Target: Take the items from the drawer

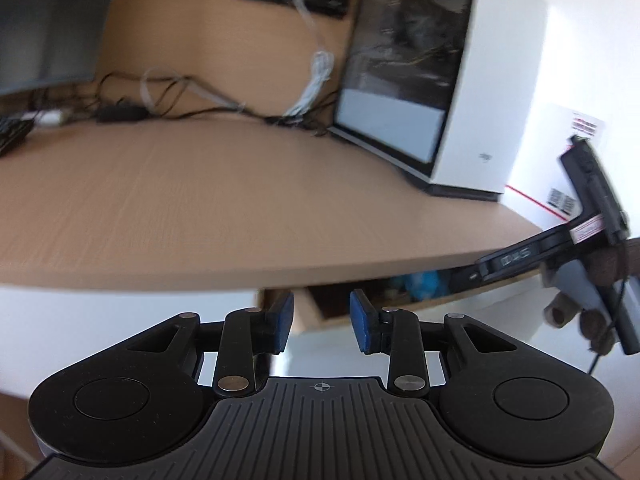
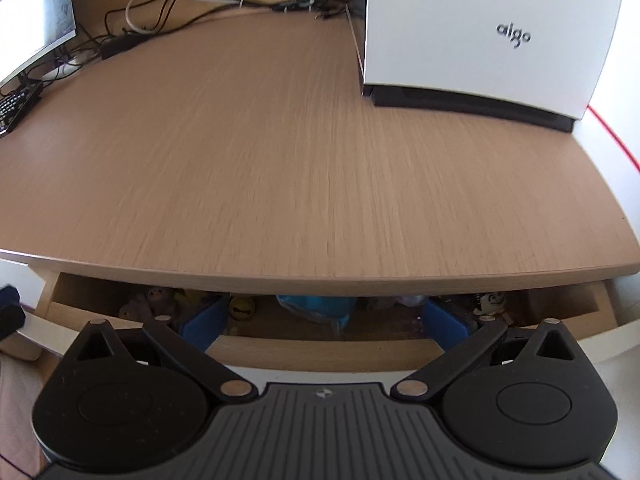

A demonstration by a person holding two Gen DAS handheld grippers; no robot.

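Open drawer [image 2: 560,306] under the desk's [image 2: 304,168] front edge, computer case [image 2: 488,36] on its back right.

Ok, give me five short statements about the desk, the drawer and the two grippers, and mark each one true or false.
1. The drawer under the desk is pulled open. True.
2. The right gripper holds a toy from the drawer. False: its jaws stand wide apart with nothing between them.
3. A white computer case stands on the desk. True.
4. The left gripper is clamped on a blue bag. False: nothing is between its blue pads; the blue bag lies in the drawer.
5. The front part of the desk top is covered with toys. False: it is bare wood; cables lie only along the back.
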